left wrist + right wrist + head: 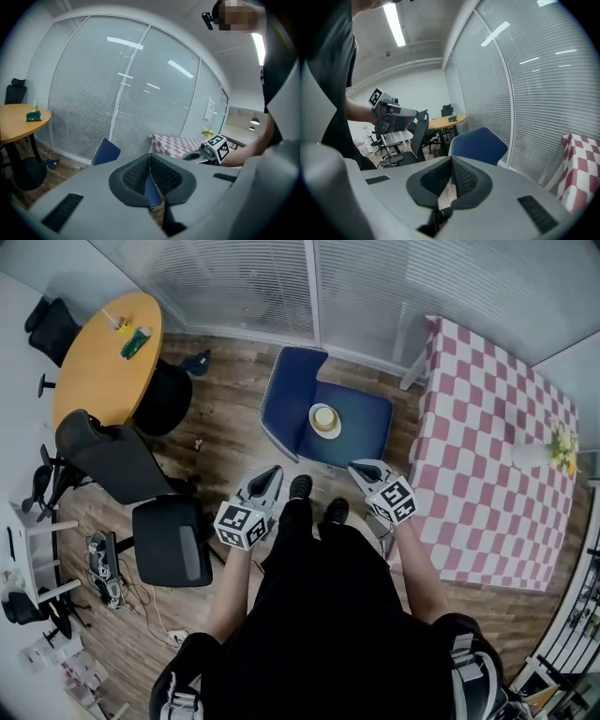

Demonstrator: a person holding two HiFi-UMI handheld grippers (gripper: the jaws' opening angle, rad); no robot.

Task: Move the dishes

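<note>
A cream dish [324,419], a small bowl on a plate, sits on the seat of a blue chair [361,427]. My left gripper [271,472] hangs just short of the chair's front edge, left of the dish, with its jaws together and nothing between them. My right gripper [360,468] is level with it on the right, also shut and empty. In the left gripper view the pads [140,174] meet at the tip and hide the dish. The right gripper view shows shut pads [461,176] in front of the blue chair back [480,145].
A table with a red-and-white checked cloth [487,456] stands at the right, a small flower vase [560,448] on its far side. A round orange table [98,357] and black office chairs [169,540] fill the left. Window blinds [309,282] close the far side.
</note>
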